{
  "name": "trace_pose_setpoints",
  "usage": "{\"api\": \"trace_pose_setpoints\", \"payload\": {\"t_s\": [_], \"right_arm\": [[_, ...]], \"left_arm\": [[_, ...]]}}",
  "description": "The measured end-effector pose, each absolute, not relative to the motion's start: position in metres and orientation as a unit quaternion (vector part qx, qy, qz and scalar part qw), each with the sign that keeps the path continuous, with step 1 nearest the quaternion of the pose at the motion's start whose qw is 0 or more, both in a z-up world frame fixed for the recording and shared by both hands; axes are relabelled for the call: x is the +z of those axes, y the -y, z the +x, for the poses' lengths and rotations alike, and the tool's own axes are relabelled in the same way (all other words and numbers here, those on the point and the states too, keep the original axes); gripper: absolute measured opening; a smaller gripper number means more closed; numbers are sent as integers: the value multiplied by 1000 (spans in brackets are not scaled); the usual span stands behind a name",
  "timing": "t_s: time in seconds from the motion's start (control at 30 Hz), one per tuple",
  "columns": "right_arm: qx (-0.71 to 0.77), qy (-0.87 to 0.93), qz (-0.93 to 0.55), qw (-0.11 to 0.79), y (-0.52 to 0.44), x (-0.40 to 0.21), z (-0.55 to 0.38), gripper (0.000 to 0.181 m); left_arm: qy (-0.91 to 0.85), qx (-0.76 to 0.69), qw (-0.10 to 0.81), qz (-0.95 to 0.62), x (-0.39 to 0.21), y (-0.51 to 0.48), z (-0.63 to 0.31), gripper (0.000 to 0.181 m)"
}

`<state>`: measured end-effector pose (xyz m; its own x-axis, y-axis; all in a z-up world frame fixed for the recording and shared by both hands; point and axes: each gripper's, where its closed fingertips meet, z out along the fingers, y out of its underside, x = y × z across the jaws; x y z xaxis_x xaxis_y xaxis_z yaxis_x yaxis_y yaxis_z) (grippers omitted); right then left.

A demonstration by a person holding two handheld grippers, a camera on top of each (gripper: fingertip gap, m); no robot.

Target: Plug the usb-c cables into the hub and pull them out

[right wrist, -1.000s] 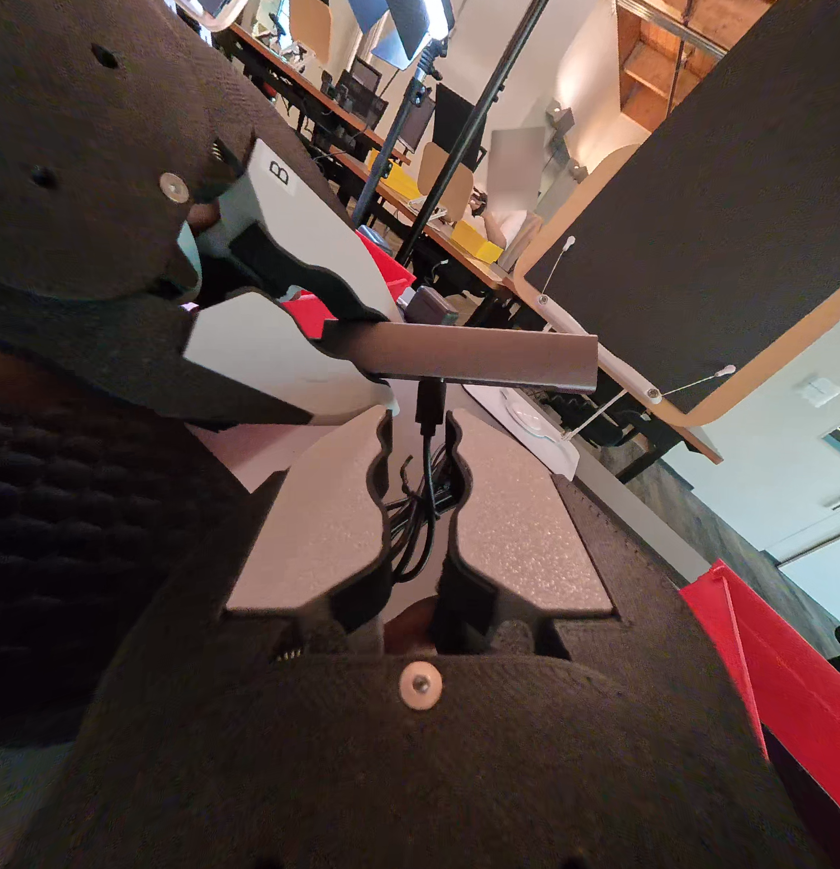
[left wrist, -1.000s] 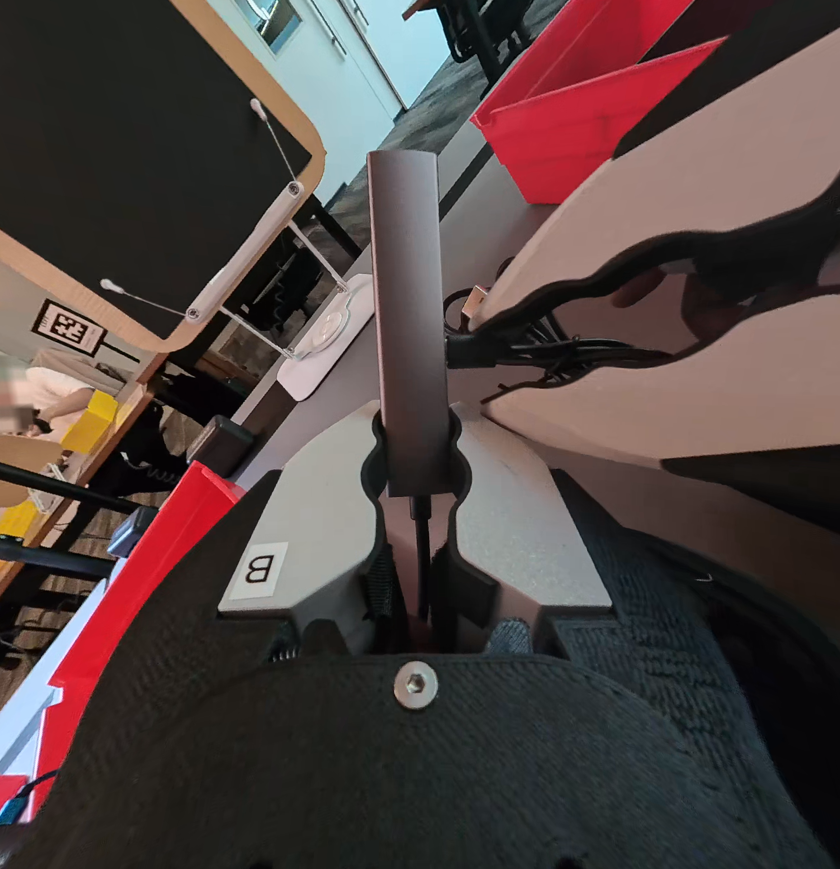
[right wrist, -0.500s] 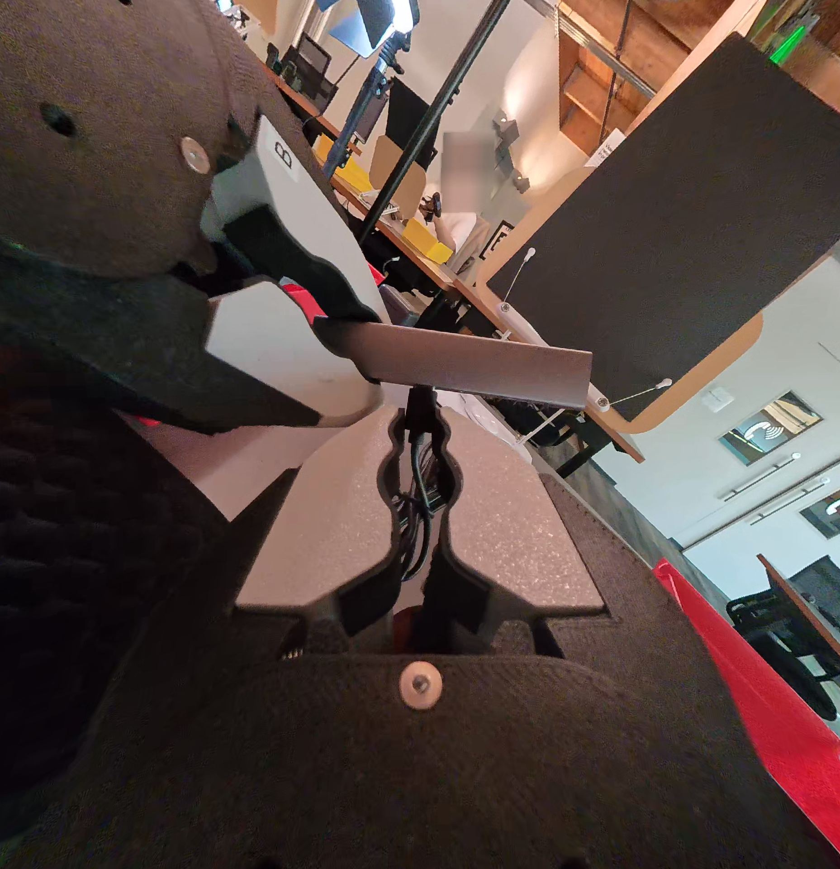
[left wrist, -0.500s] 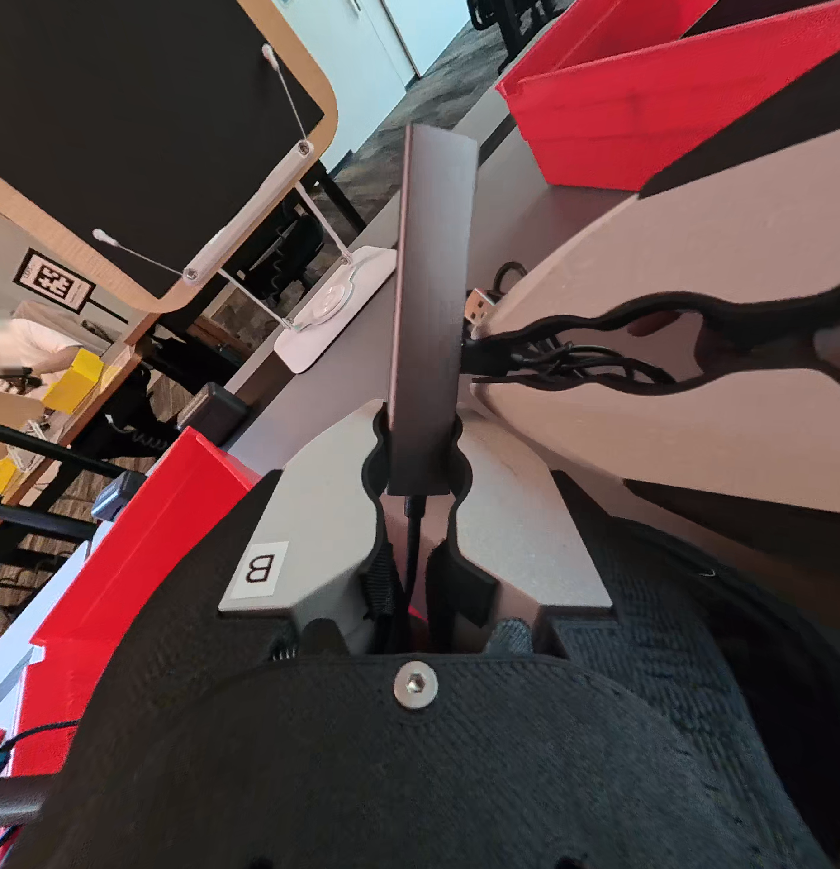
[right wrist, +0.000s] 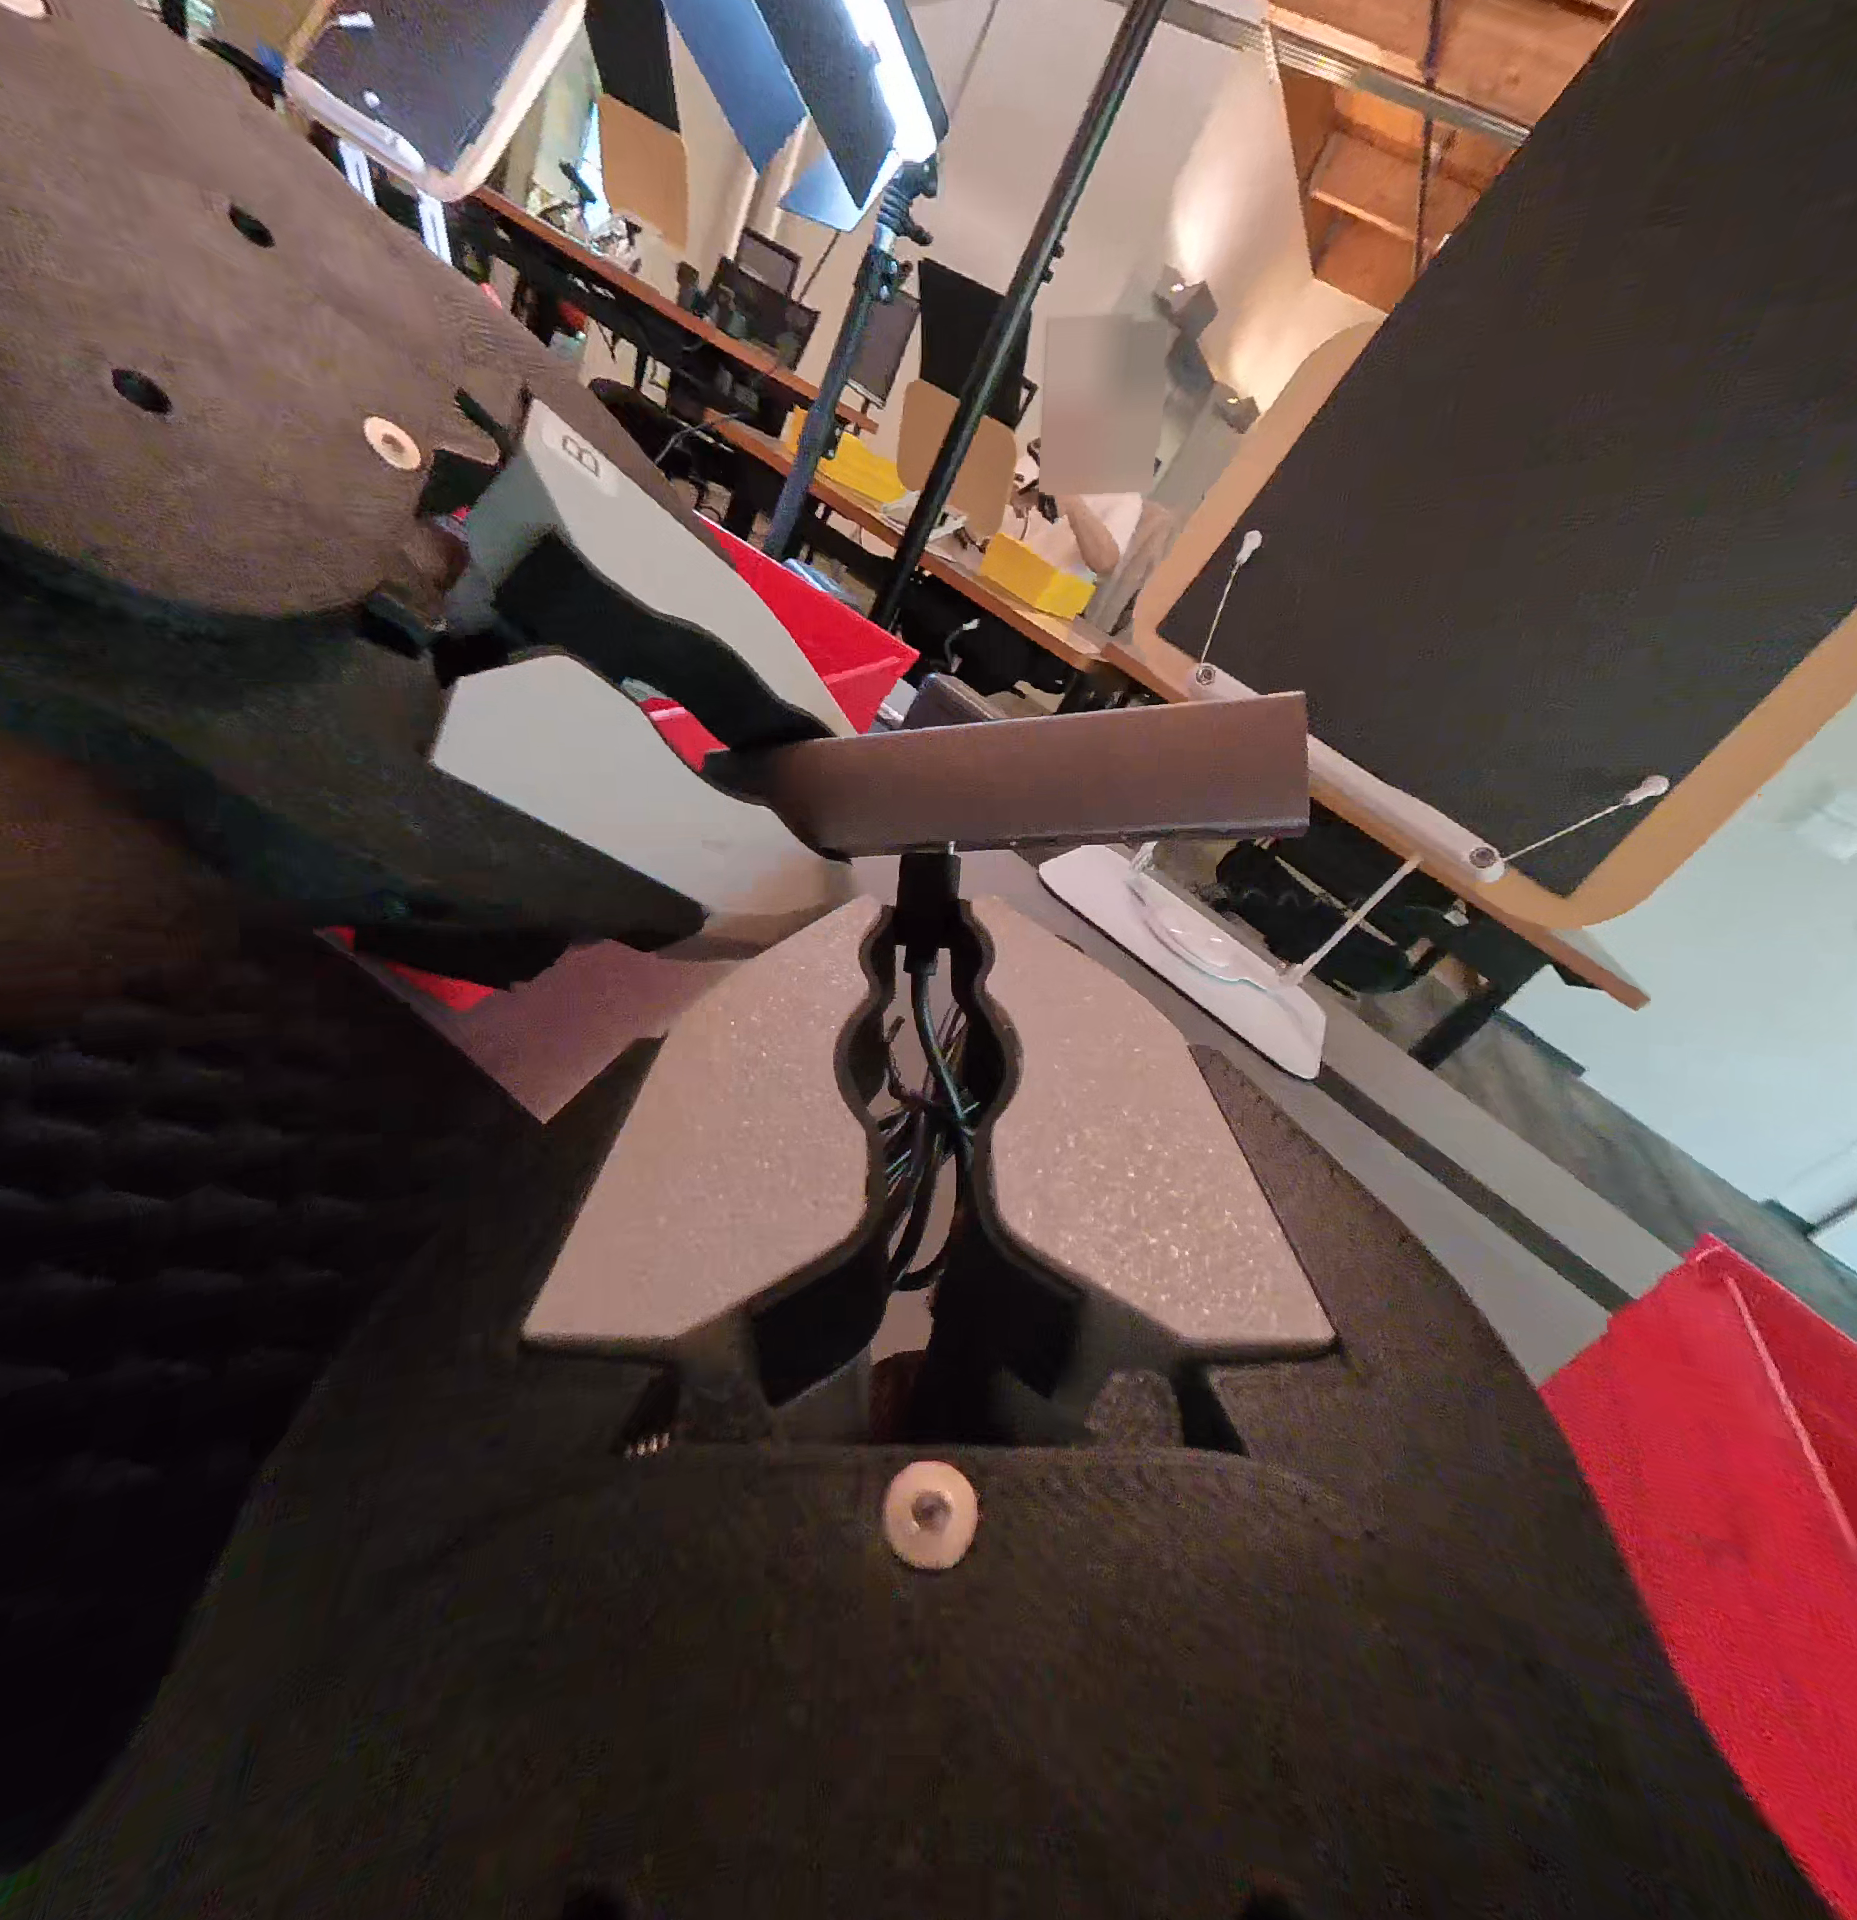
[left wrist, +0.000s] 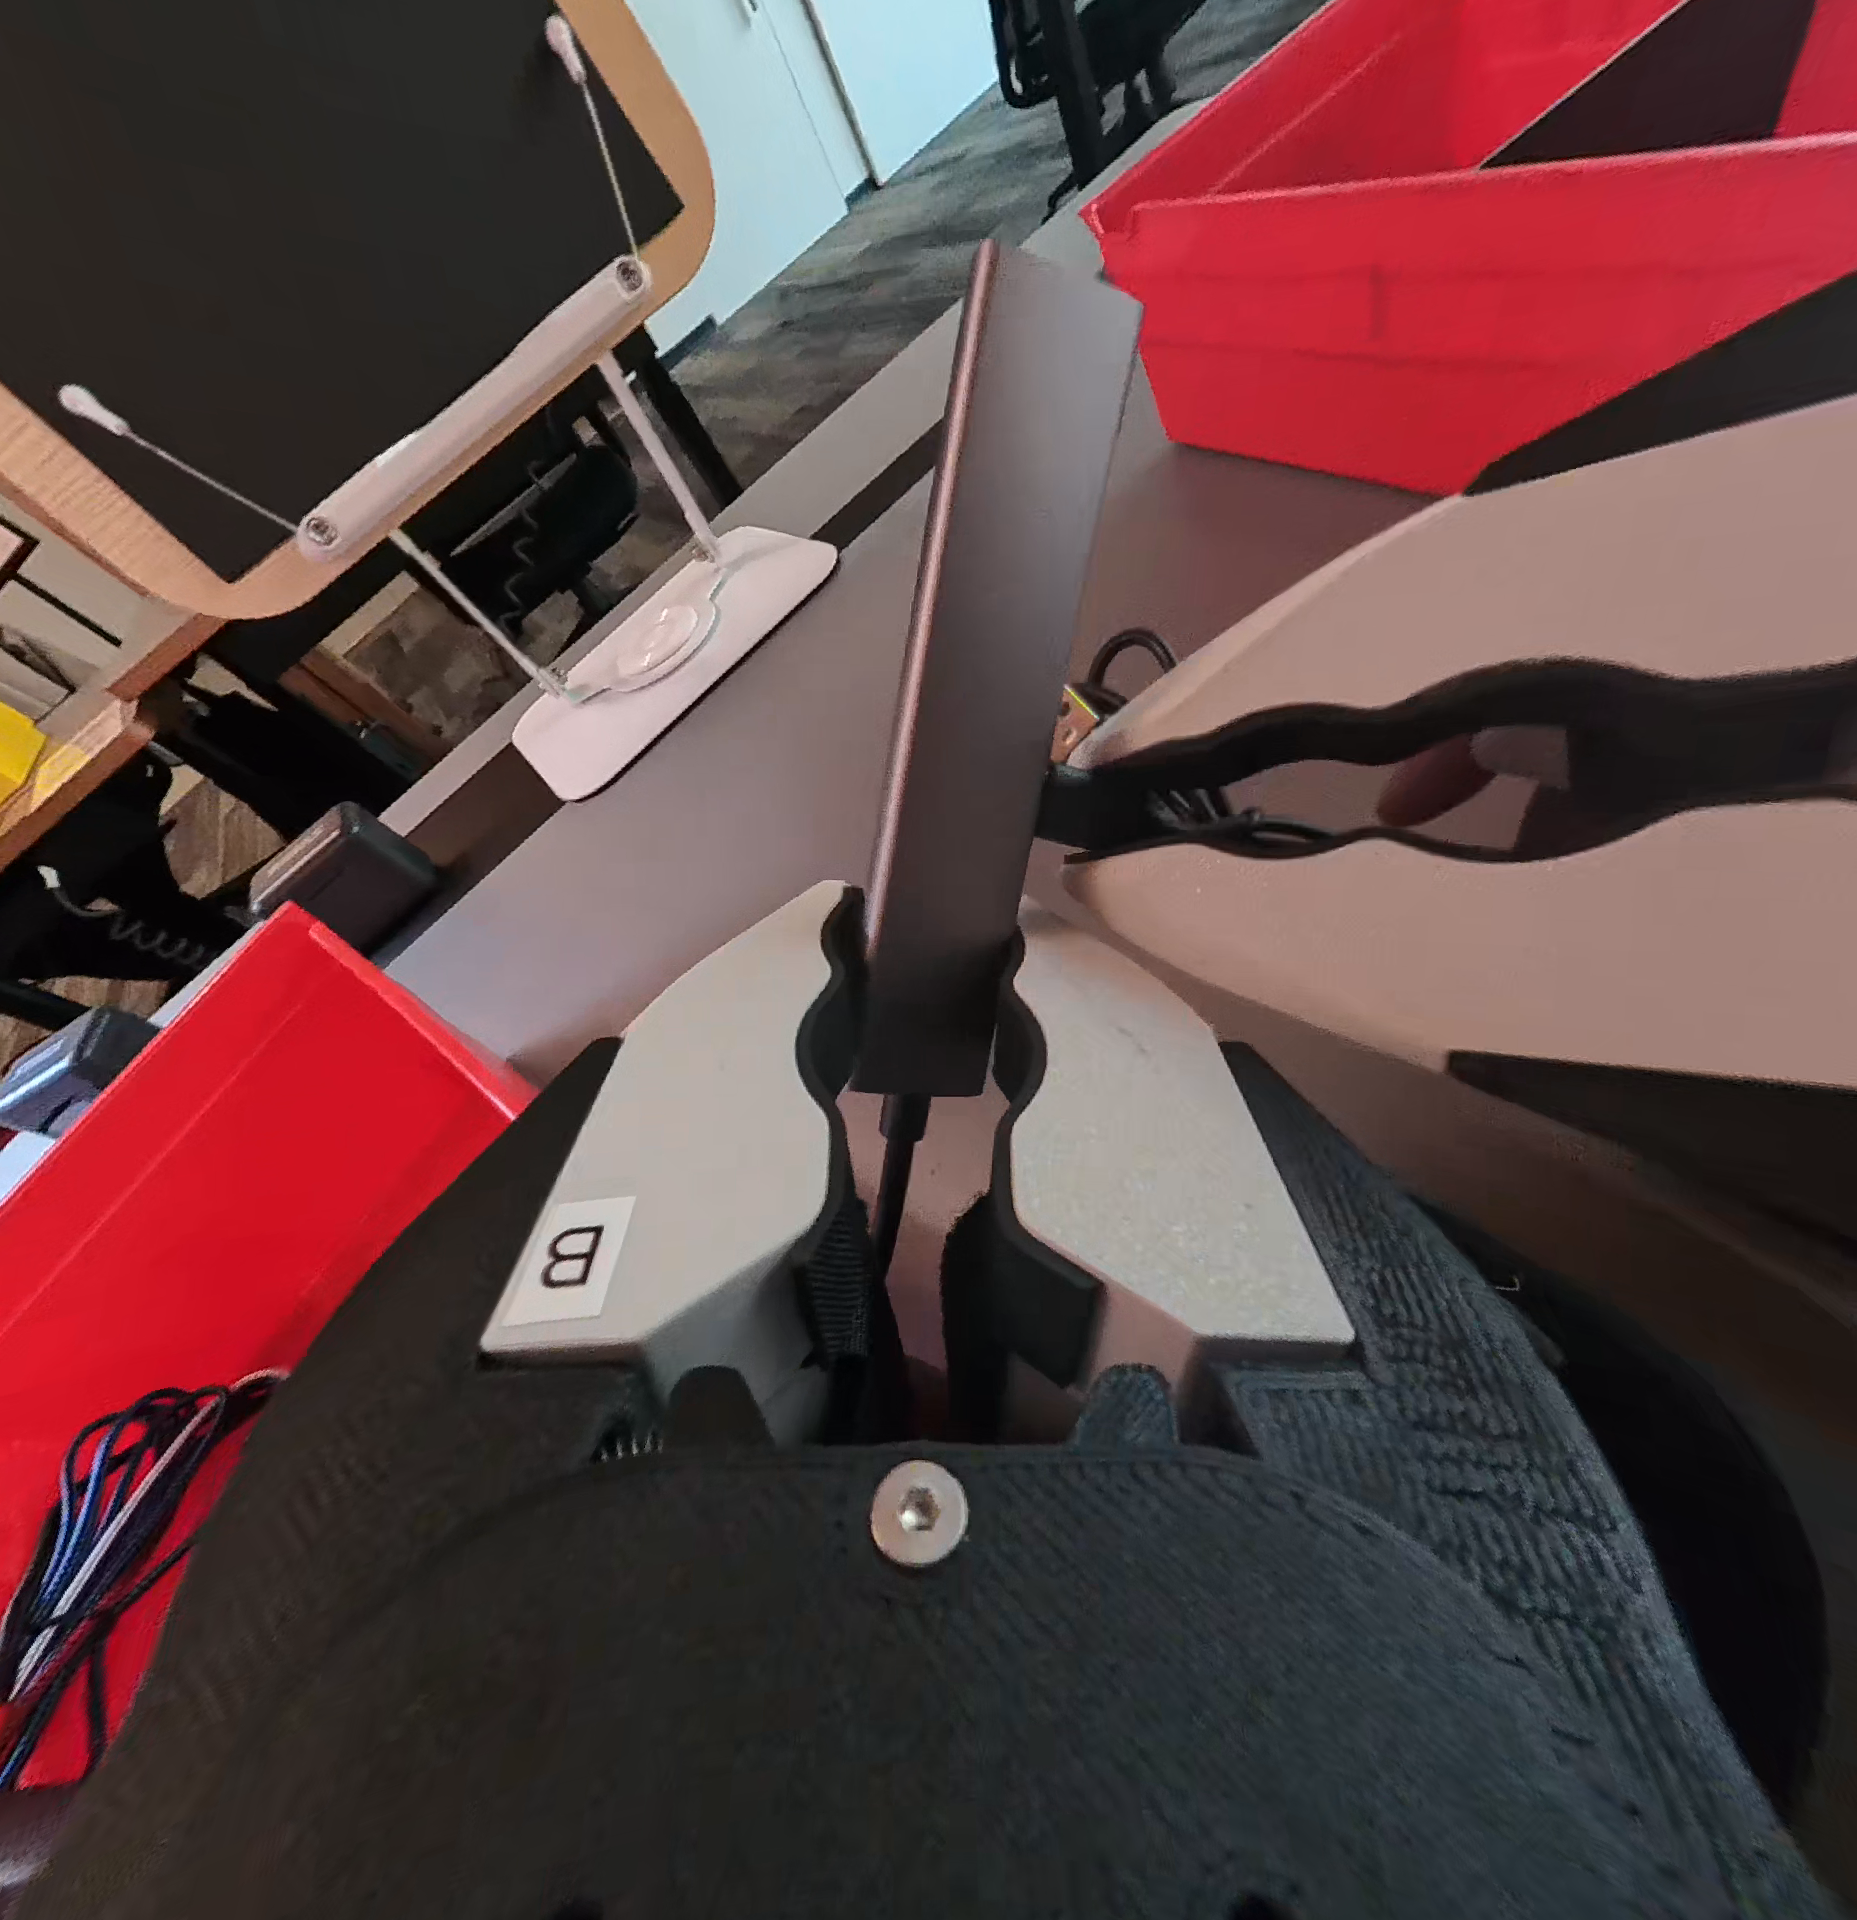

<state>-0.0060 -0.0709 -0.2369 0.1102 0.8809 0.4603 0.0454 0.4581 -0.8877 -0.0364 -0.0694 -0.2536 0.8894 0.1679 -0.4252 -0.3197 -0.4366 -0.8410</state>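
The left gripper [left wrist: 929, 1013] clamps the dark hub [left wrist: 991, 665] above the bench [left wrist: 758, 748]; the right gripper [right wrist: 929, 935] pinches a black cable plug [right wrist: 926, 896] at the hub's long edge. A lettered sticker [left wrist: 573, 1259] marks one left finger.

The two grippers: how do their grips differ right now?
The left gripper clamps the end of the dark hub; the right gripper pinches a black cable plug at the hub's long side. The left's jaws stand wider apart around the hub; the right's are almost together. Both are shut on something.
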Motion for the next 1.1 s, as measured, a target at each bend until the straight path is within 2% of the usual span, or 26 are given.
{"api": "trace_pose_setpoints", "payload": {"t_s": [0.13, 0.27, 0.53, 0.63, 0.77, 0.93, 0.97, 1.03, 1.1], "right_arm": [[251, 625, -339, 657, 65, -234, -2, 10], [309, 594, -375, 642, 70, -230, -1, 10], [274, 629, -356, 635, 64, -231, 3, 9], [305, 587, -390, 641, 71, -233, 0, 10], [301, 618, -361, 630, 69, -234, 0, 10], [314, 614, -385, 613, 81, -242, -1, 9], [316, 638, -375, 594, 96, -257, -4, 9], [286, 653, -358, 603, 97, -267, -4, 9], [311, 613, -364, 628, 75, -238, 4, 10]], "left_arm": [[-69, 216, 527, -819, -255, 66, -30, 19], [-64, 221, 531, -816, -250, 69, -31, 20], [-64, 206, 529, -821, -253, 65, -26, 19], [-49, 206, 529, -822, -253, 69, -32, 20], [-56, 198, 527, -824, -256, 68, -31, 20], [-15, 250, 533, -808, -243, 74, -45, 18], [1, 271, 545, -794, -234, 83, -59, 19], [30, 220, 587, -779, -219, 99, -64, 18], [15, 198, 617, -762, -206, 107, -59, 18]]}}
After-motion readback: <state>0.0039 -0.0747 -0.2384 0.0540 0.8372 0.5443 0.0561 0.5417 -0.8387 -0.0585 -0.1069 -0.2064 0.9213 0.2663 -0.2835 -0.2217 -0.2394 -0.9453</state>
